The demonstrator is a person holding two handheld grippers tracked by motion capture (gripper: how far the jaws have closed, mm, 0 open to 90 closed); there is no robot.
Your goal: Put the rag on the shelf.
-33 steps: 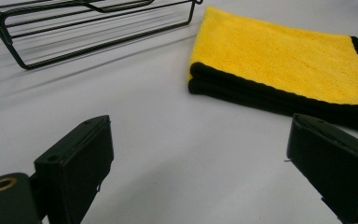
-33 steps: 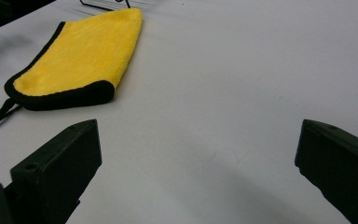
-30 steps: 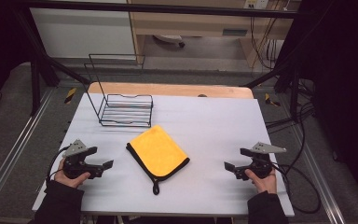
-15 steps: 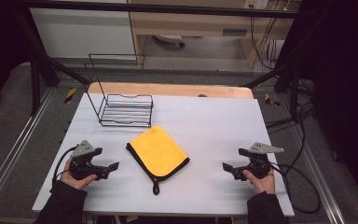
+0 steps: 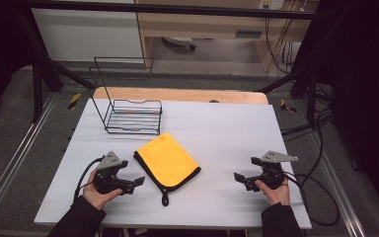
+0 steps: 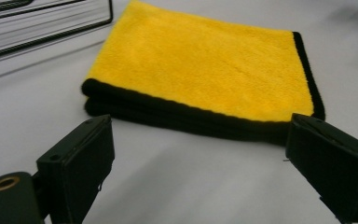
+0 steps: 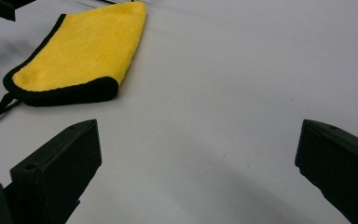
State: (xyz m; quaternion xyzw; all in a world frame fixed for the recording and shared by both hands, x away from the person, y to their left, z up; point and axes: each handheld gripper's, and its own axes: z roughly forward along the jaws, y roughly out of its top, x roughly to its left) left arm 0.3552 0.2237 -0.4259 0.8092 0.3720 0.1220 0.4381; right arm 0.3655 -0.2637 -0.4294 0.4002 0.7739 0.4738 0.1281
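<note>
The white table carries everything, with a bare wooden strip showing along its far edge. Toward the far left stands a black wire rack, its tall back frame upright and its low basket part resting flat on the table. Just in front of the rack, near the middle of the table, lies the folded yellow cloth, edged in black, set at an angle with one corner pointing at the rack and a small black loop trailing from its near corner. The cloth lies flat and nothing touches it. The left gripper sits low over the table just beside the cloth's near-left edge, held in the person's left hand; in the left gripper view its jaws stand wide apart with nothing between them, and the cloth's folded black-edged side lies close ahead. The right gripper is well apart from the cloth, over bare table at the near right, held in the right hand; in the right gripper view its jaws are likewise spread wide and empty, with the cloth off to the upper left.
</note>
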